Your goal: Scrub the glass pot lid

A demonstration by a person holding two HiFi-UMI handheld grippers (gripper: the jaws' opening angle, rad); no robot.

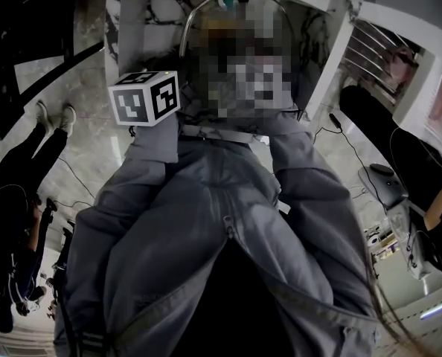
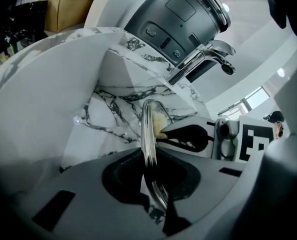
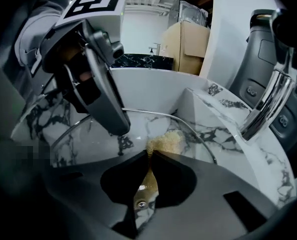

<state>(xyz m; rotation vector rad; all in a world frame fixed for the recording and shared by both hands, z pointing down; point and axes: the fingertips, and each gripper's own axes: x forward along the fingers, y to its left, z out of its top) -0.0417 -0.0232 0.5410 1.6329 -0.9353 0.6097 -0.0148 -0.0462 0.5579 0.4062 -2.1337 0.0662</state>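
One glass lid standing on edge, clamped by left hand-held gripper, right hand-held gripper pinching sponge

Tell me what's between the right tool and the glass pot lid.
A yellowish sponge, pinched in the right tool, fills that gap and seems to meet the glass pot lid. The right gripper view shows it best.

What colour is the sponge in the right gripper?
The sponge is pale yellow; best in right gripper view.
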